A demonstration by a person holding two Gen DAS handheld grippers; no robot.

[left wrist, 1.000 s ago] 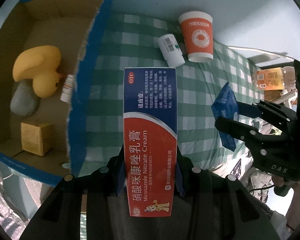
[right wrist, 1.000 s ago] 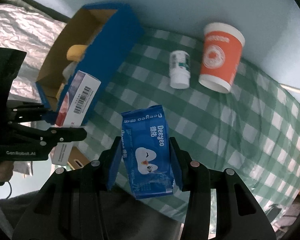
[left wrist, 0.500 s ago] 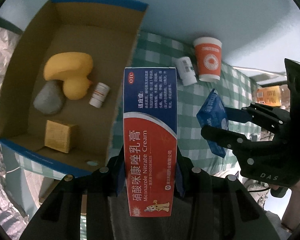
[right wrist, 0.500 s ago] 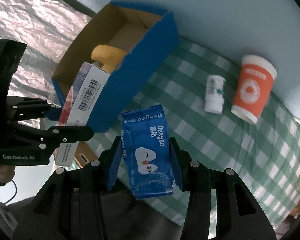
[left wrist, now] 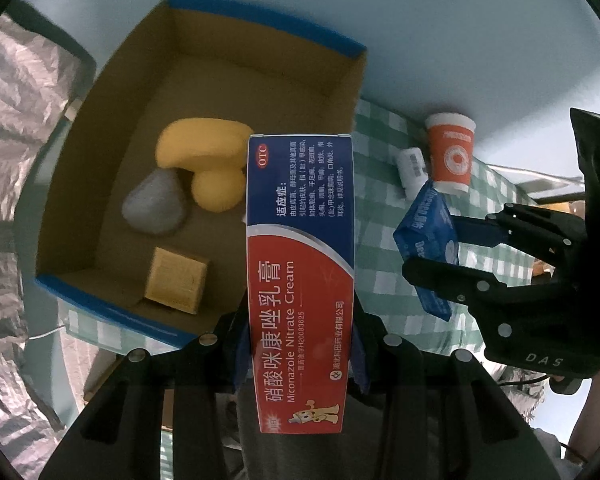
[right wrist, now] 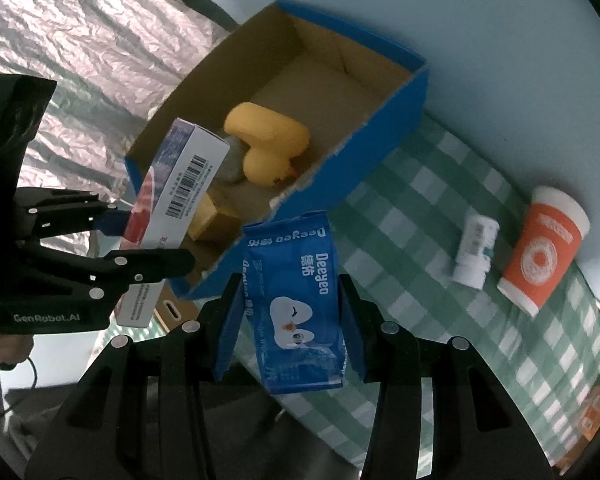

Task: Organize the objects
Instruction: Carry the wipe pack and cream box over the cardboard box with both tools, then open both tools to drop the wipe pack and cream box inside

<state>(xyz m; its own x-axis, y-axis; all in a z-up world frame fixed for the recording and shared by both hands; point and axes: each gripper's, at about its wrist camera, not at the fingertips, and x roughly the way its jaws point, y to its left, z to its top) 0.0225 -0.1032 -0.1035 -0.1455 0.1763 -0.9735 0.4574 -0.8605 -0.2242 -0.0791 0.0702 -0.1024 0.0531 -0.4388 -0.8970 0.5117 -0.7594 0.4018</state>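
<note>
My left gripper (left wrist: 300,344) is shut on a red and blue cream box (left wrist: 300,264) and holds it over the near right part of the open blue cardboard box (left wrist: 260,24). The cream box also shows in the right wrist view (right wrist: 180,196), held by the left gripper (right wrist: 140,236). My right gripper (right wrist: 290,320) is shut on a blue wipes pack (right wrist: 296,304), just right of the cardboard box's near corner (right wrist: 380,128). The wipes pack (left wrist: 428,240) and right gripper (left wrist: 436,248) show at right in the left wrist view.
In the box lie a yellow rubber duck (left wrist: 208,160), a grey stone (left wrist: 156,208) and a tan block (left wrist: 176,284). On the green checked cloth (right wrist: 460,320) stand an orange paper cup (right wrist: 540,256) and a lying white bottle (right wrist: 474,252). Crinkled silver foil (right wrist: 100,32) lies left.
Both grippers have moved left with their loads. The cream box is now over the cardboard box's interior and hides the small white bottle. The wipes pack is nearer the box.
</note>
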